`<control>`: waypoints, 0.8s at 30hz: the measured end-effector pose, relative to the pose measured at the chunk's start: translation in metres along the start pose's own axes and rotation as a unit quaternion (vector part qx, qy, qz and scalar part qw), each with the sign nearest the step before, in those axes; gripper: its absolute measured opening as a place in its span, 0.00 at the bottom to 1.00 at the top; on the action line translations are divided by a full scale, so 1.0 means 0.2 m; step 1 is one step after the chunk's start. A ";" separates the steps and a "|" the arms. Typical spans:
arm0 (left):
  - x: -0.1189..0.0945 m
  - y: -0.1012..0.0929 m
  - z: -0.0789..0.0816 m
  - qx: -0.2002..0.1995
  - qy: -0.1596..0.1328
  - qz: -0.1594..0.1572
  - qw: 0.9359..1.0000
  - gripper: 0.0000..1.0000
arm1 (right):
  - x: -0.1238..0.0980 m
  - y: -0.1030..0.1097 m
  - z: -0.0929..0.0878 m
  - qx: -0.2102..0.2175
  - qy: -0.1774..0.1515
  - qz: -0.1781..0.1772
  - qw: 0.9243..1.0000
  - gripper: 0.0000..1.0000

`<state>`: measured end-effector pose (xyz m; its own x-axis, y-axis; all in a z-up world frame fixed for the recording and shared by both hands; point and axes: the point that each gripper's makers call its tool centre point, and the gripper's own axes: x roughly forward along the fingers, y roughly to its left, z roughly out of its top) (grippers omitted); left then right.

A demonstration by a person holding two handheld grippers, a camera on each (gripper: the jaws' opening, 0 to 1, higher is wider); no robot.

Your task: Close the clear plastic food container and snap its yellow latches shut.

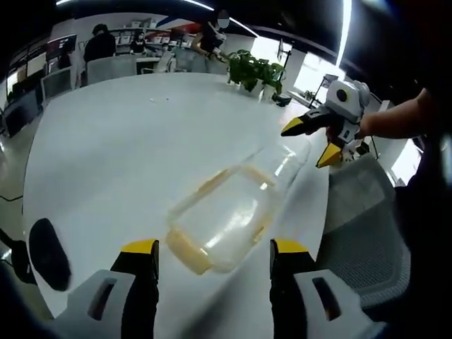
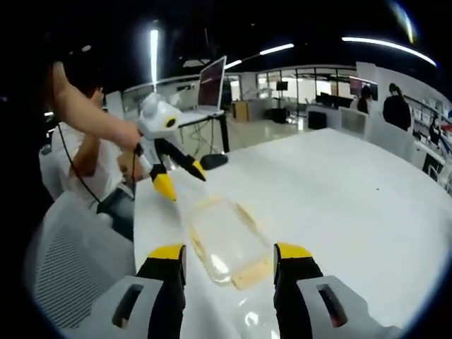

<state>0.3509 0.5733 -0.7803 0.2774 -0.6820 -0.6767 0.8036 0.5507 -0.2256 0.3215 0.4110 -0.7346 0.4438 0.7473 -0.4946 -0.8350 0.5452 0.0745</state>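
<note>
A clear plastic food container (image 1: 229, 212) with yellow latches lies flat on the white table (image 1: 127, 155), just ahead of my left gripper (image 1: 215, 248). That gripper is open, its yellow-tipped jaws either side of the container's near end and not touching it. Beyond the container's far end, my right gripper (image 1: 314, 141) hangs in the air, held by a hand, also open. In the right gripper view the container (image 2: 224, 240) sits between the open jaws of my right gripper (image 2: 229, 252), and the left gripper (image 2: 185, 175) hovers open past it. Whether the lid is fully seated I cannot tell.
A grey mesh chair (image 1: 367, 233) stands at the table's edge beside the container, and shows as chair (image 2: 67, 272). A potted plant (image 1: 256, 70) stands at the table's far side. A dark object (image 1: 48, 253) sits near the left edge. People sit at desks behind.
</note>
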 end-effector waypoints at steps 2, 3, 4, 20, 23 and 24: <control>0.00 0.00 -0.01 0.006 0.006 -0.003 1.000 0.63 | 0.01 0.00 -0.01 -0.001 0.006 0.005 1.000 0.49; 0.01 0.00 -0.01 0.009 0.009 -0.004 1.000 0.63 | 0.01 0.00 -0.01 -0.004 0.011 0.008 1.000 0.49; 0.01 0.01 -0.02 0.013 0.013 -0.005 1.000 0.63 | 0.02 0.00 -0.02 -0.006 0.013 0.009 1.000 0.49; 0.04 0.01 -0.06 0.040 0.046 -0.026 0.998 0.63 | 0.07 -0.01 -0.10 -0.040 0.070 0.052 0.995 0.48; 0.05 0.01 -0.07 0.051 0.053 -0.027 0.997 0.63 | 0.08 -0.03 -0.10 -0.042 0.073 0.055 0.995 0.48; 0.05 0.01 -0.07 0.053 0.055 -0.027 0.997 0.63 | 0.09 -0.02 -0.10 -0.044 0.075 0.056 0.995 0.48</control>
<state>0.3484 0.5743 -0.7964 0.1774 -0.6495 -0.7394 0.8684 0.4568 -0.1928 0.3267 0.4137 -0.7603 0.2988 0.7327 -0.6114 -0.9044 0.4219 0.0637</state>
